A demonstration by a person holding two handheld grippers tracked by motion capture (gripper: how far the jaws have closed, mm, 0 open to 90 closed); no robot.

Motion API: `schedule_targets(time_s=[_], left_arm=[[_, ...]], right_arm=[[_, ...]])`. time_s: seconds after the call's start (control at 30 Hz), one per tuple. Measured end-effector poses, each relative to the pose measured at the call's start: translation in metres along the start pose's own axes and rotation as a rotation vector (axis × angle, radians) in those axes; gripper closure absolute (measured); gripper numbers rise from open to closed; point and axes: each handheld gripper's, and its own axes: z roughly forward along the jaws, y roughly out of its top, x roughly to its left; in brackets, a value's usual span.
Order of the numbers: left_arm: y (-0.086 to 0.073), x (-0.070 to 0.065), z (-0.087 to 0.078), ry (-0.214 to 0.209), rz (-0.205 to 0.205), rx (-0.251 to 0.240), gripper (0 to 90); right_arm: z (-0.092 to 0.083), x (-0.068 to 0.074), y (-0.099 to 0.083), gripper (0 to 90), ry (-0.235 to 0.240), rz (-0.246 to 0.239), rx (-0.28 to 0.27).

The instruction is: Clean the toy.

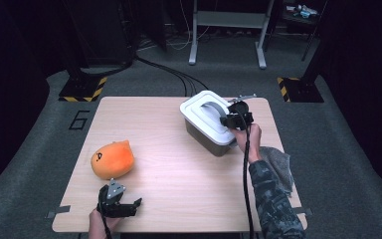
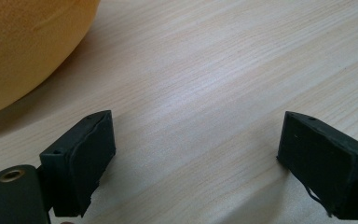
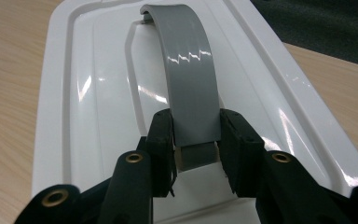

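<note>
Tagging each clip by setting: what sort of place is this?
Probably a lab or recording studio, not a home: one bare wooden table on grey carpet, hazard-striped stand bases, thick floor cables and dark surroundings.

Grey rectangular plastic bin (image 1: 206,137) with glossy white recessed lid (image 3: 98,93), lid on, standing skewed at table's far right. Arched grey strap handle (image 3: 189,88) raised upright over lid centre.

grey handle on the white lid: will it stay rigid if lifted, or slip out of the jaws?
Right gripper is shut on the grey handle. Its band holds an arch, so probably stiff. The glossy surface may slip. The white lid looks thin, likely light.
</note>
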Motion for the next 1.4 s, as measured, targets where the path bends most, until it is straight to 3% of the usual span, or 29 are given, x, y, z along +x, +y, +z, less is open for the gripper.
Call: schedule_targets(time_s=[0.53,0.9,1.0,1.1,1.27,1.4], left_arm=[[0.0,0.0,0.0,0.001,-0.001,0.0,10.6],[0.0,0.0,0.0,0.0,0.0,0.0,10.6],[0.0,0.0,0.0,0.001,0.0,0.0,10.6],[0.0,0.0,0.0,0.001,-0.001,0.0,10.6],[0.0,0.0,0.0,0.0,-0.001,0.0,10.6],[0.0,0.0,0.0,0.004,-0.001,-0.003,10.6]], right_arm=[[-0.01,0.03,-0.01,66.1,0.043,-0.019,0.005],[-0.014,0.051,-0.014,65.5,0.098,-0.055,0.015],[-0.014,0.05,-0.009,60.5,0.124,-0.057,0.021],[-0.016,0.048,0.004,50.1,0.161,-0.098,0.003],[-0.011,0.049,0.024,40.2,0.151,-0.169,0.002],[0.0,0.048,0.032,40.7,0.152,-0.188,0.006]])
